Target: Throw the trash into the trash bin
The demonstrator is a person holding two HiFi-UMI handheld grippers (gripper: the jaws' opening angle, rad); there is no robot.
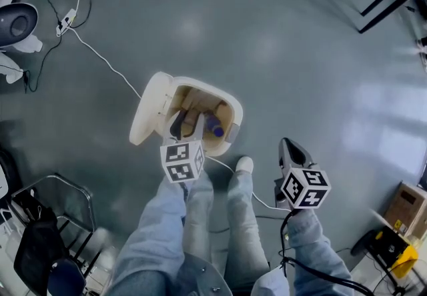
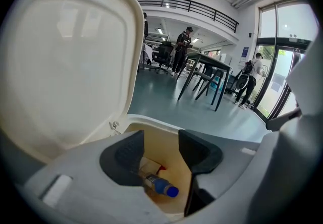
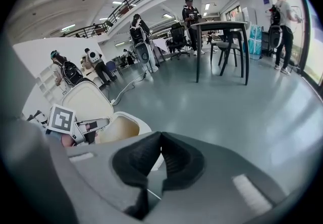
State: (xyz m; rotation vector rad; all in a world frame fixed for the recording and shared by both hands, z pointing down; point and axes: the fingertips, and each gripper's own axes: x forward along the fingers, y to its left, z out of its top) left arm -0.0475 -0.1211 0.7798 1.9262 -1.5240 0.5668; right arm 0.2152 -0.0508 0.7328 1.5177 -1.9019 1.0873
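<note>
Cream plastic forms the one trash bin (image 1: 233,115), which stands on the grey floor with its single lid (image 1: 148,113) swung fully up and back. One clear bottle with a blue cap (image 2: 160,186) lies on its side at the bottom of the bin. Next to it is one white scrap with a red edge (image 2: 150,166), though what the scrap is cannot be told.

There are two grippers, each carrying one marker cube. The left gripper (image 2: 159,153) hangs directly over the bin's mouth, tilted down into it. Its two dark jaws are spread wide with nothing gripped between them. The bottle shows through the gap, far below the pads and touching neither. The right gripper (image 3: 160,153) is held off to the side of the bin opposite the lid, clear of the rim. Its two jaws are pressed together at the tips and hold nothing.

One white shoe (image 1: 244,165) sits just beside the bin's near wall, under the person's two pale-trousered legs. One thin white cable (image 1: 100,56) crosses the floor and reaches the bin on the lid side. Well beyond the bin, the left gripper view shows one black table (image 2: 208,61) with two people standing near it
</note>
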